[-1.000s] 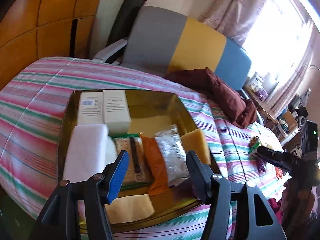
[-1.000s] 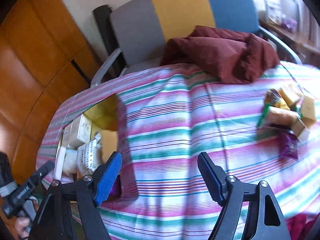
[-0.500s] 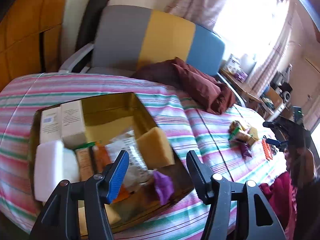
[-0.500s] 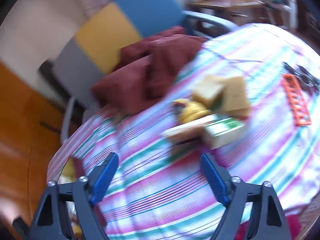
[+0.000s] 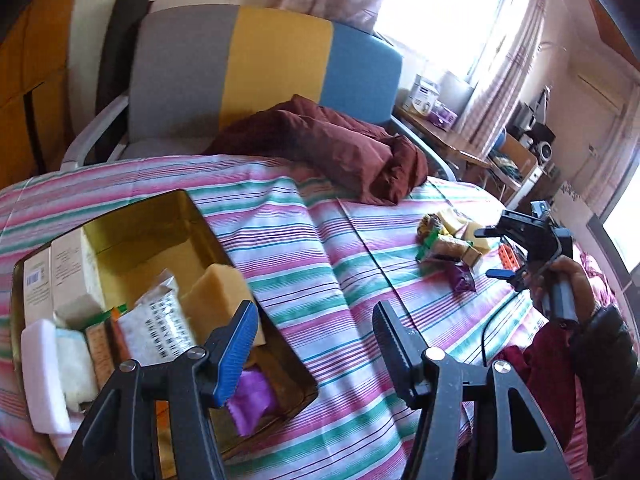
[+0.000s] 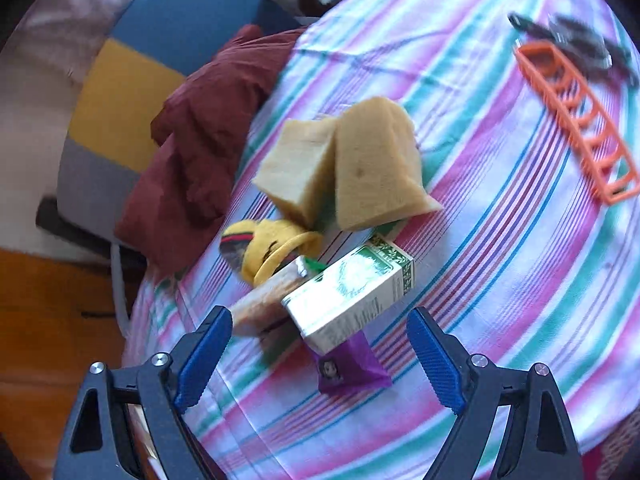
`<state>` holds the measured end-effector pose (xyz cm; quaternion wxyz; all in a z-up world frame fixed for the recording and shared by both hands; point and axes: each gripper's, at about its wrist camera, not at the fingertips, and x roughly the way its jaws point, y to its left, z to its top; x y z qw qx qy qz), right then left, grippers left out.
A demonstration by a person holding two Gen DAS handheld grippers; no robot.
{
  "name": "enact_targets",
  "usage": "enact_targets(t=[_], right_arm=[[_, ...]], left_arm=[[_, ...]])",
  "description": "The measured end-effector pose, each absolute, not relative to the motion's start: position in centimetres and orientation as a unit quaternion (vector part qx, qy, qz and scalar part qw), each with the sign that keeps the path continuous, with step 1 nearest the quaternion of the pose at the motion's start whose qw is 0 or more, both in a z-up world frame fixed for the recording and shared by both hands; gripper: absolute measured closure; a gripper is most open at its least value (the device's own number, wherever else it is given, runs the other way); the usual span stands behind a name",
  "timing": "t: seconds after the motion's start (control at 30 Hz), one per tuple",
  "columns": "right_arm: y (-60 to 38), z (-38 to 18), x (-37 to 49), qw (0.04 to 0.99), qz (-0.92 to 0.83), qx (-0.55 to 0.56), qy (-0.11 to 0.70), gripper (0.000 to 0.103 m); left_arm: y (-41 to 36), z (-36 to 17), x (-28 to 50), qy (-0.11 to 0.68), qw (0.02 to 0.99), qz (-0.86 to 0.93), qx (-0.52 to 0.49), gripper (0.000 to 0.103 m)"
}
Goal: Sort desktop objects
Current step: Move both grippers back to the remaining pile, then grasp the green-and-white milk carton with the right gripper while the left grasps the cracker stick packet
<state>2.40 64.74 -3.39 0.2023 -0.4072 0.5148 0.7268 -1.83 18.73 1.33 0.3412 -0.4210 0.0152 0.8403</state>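
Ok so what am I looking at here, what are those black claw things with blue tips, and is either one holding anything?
Those are hand-held grippers, not robot arms: a person holds one in each hand, and a camera on each looks forward along its two fingers. One picture is from the left gripper; it also catches the person's right hand holding the right gripper, which takes the other picture. Both are open and hold nothing. Below is a striped cloth. On the left stands a gold tin partly filled with boxes, packets and a sponge. To the right is a loose pile: two sponges, a green carton, a purple packet under it and something yellow I cannot identify. An orange rack lies further off, and a maroon cloth at the far edge.
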Motion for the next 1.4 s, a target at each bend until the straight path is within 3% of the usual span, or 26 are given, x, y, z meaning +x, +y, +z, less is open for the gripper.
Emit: enact_targets(t=[0.13, 0.43, 0.57, 0.63, 1.0, 1.4], right_arm=[[65.3, -5.3, 2.7, 0.206, 0.705, -0.400, 0.548, 0.019], [66.3, -6.9, 2.0, 0.189, 0.687, -0.395, 0.580, 0.019], [66.1, -5.9, 1.7, 0.190, 0.709, -0.395, 0.553, 0.049], [65.7, -5.4, 1.4, 0.189, 0.721, -0.398, 0.534, 0.053], [65.0, -3.6, 1.6, 0.207, 0.753, -0.406, 0.475, 0.057], [64.2, -0.4, 1.4, 0.199, 0.802, -0.352, 0.439, 0.058]], left_arm=[[20.2, 1.2, -1.8, 0.028, 0.353, 0.834, -0.423, 0.042], [24.0, 0.0, -2.0, 0.050, 0.376, 0.816, -0.435, 0.042], [26.0, -0.3, -2.1, 0.059, 0.389, 0.809, -0.437, 0.042], [27.1, -0.3, -2.3, 0.067, 0.396, 0.806, -0.436, 0.042], [36.2, -1.6, -2.8, 0.172, 0.456, 0.775, -0.402, 0.042], [45.0, -4.0, -3.9, 0.217, 0.538, 0.719, -0.384, 0.042]])
